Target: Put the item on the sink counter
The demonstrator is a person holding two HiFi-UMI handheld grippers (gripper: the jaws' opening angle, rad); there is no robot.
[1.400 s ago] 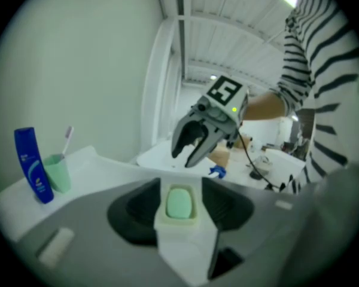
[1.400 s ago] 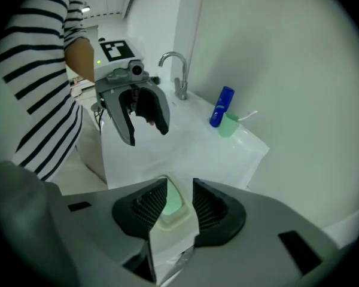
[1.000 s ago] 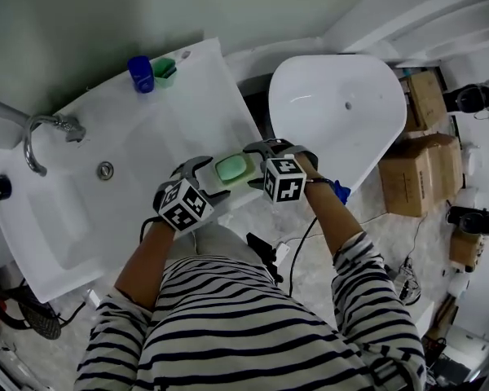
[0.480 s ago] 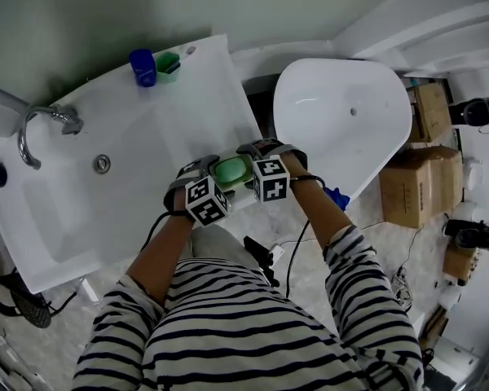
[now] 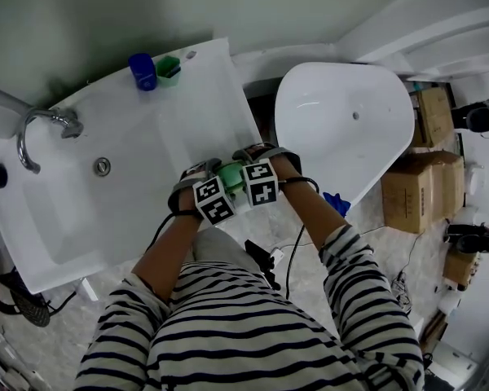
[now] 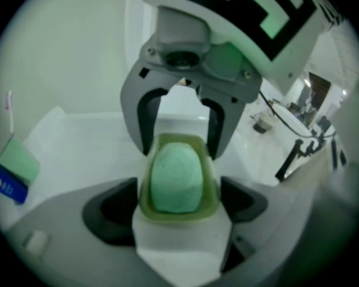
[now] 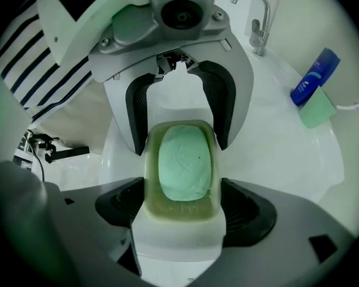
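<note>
Both grippers are down together at the front right corner of the tabletop [image 5: 210,96], meeting nose to nose over the green dish [image 7: 180,209]. The dish lies flat on the white surface close to the front edge, with a pale green soap [image 7: 184,160] sitting in it.

The left gripper [image 6: 178,207] straddles one end of the dish. Its jaws have just been opening and now stand wide, one on each side of the dish, with the pads close alongside but not pressing. It has hold of nothing.

It's the same at the other end. The right gripper [image 7: 185,211] points straight down, its jaws have also just been opening, and they are spread wide with the dish between them and no grip on it. Each gripper view shows the other gripper's jaws flanking the far end of the dish.

At the back edge of the tabletop, well apart from all this, a blue bottle [image 5: 142,71] stands just beside a green cup [image 5: 169,68]. The tap [image 5: 45,127] curves over the basin at the left. A white tub [image 5: 342,116] sits to the right of the tabletop, with cardboard boxes [image 5: 428,169] beyond it. Striped sleeves [image 5: 367,287] fill the bottom of the head view.
</note>
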